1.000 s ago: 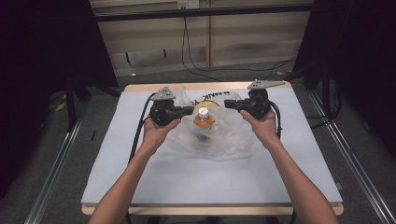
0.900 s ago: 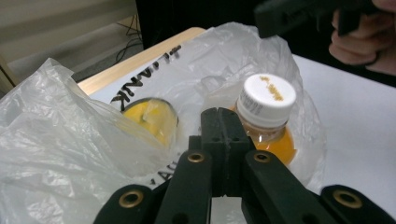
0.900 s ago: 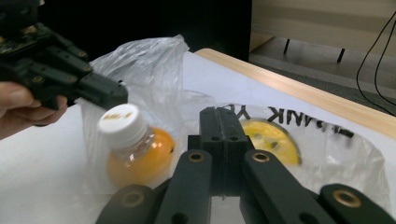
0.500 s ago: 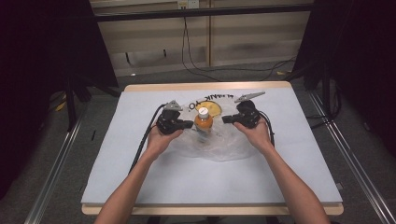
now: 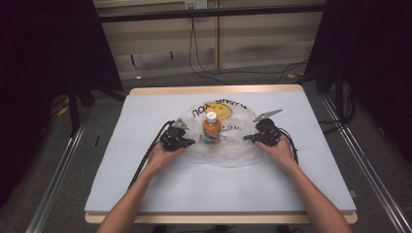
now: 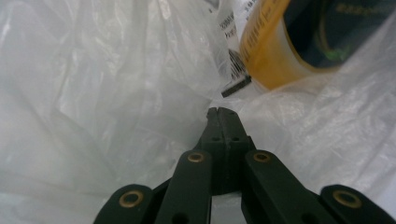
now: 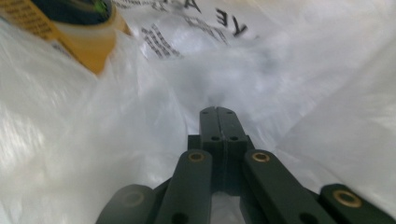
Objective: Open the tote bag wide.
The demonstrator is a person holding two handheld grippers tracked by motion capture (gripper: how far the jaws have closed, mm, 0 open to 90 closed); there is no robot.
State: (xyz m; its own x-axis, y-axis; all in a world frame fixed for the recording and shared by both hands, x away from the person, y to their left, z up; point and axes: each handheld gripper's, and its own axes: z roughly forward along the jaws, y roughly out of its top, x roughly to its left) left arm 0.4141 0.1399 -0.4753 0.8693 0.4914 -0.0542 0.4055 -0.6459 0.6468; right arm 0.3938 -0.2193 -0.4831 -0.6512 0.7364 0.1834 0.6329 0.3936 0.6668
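- High view showed your bench under a pale cloth, both of your forearms coming in from the near edge.
- Your clear plastic bag, printed with a yellow smiley and black lettering, lay spread flat near the middle of the bench.
- Your orange bottle with its white cap stood upright on the bag, between your two hands.
- Your left claw sat at the bag's left edge, just beside the bottle; left gripper view showed its jaws pressed together with bag film all around the tips.
- Your right claw sat at the bag's right side, jaws likewise closed tight against each other, bag film bunched around them.
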